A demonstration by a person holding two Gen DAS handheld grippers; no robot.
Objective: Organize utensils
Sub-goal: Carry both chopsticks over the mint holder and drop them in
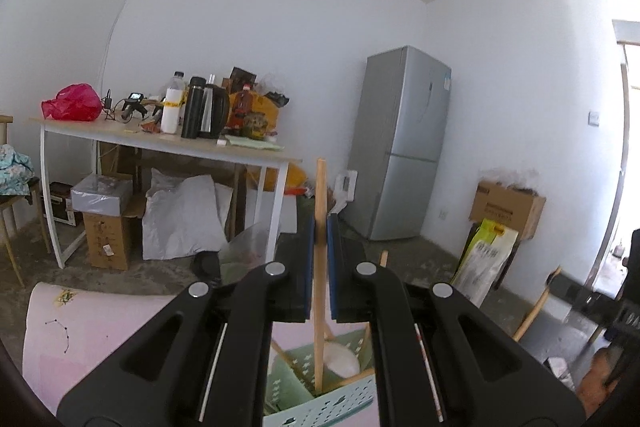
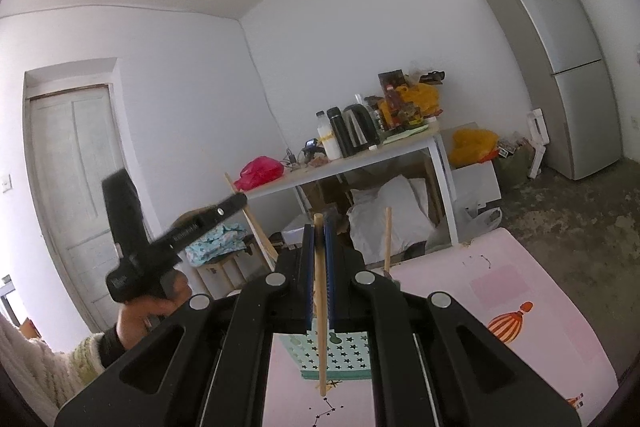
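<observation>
Writing on gripper (image 2: 236, 205) illegible.

1. Two grippers: left gripper (image 1: 319, 233) and right gripper (image 2: 319, 233), each clamped on one wooden stick.
2. Wooden sticks: one between the left fingers (image 1: 320, 267), one between the right fingers (image 2: 320, 307), possibly two more beyond.
3. One green basket (image 1: 320, 411) below the left fingertips.

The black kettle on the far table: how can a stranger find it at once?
Find the white-legged table left of the grey fridge. The kettle stands mid-table beside a black flask. Only the kettle has a shiny steel body and a handle.
</observation>
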